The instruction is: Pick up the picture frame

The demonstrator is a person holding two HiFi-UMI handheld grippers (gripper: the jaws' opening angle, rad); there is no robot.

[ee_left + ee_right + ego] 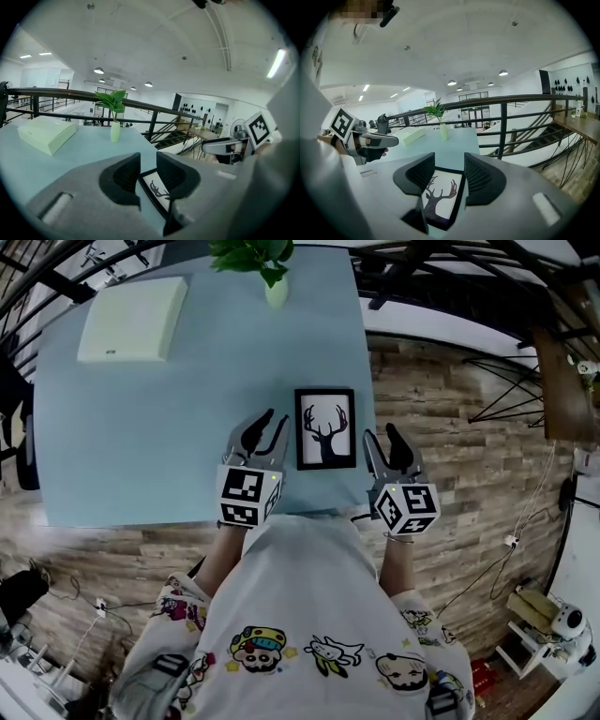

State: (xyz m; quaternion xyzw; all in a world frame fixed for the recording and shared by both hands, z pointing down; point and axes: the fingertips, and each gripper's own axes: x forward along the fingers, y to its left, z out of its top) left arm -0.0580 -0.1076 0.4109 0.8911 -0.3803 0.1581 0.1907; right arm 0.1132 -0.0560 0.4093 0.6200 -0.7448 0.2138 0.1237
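Note:
The picture frame (325, 427), black with a deer silhouette on white, lies flat on the light blue table (141, 446) close to its near right corner. My left gripper (269, 421) hovers just left of the frame, jaws open with nothing between them. My right gripper (382, 439) hangs just off the frame's right side, over the table's edge, also open and empty. In the left gripper view the frame (157, 190) shows below and beyond the jaw gap of that gripper (147, 171). In the right gripper view the frame (440, 199) lies beneath the gap of the open right gripper (449, 176).
A pale flat box (131, 320) rests at the table's far left. A small white vase with a green plant (275, 287) stands at the far edge, beyond the frame. A dark railing (504, 126) and wood-plank floor (450, 427) lie to the table's right.

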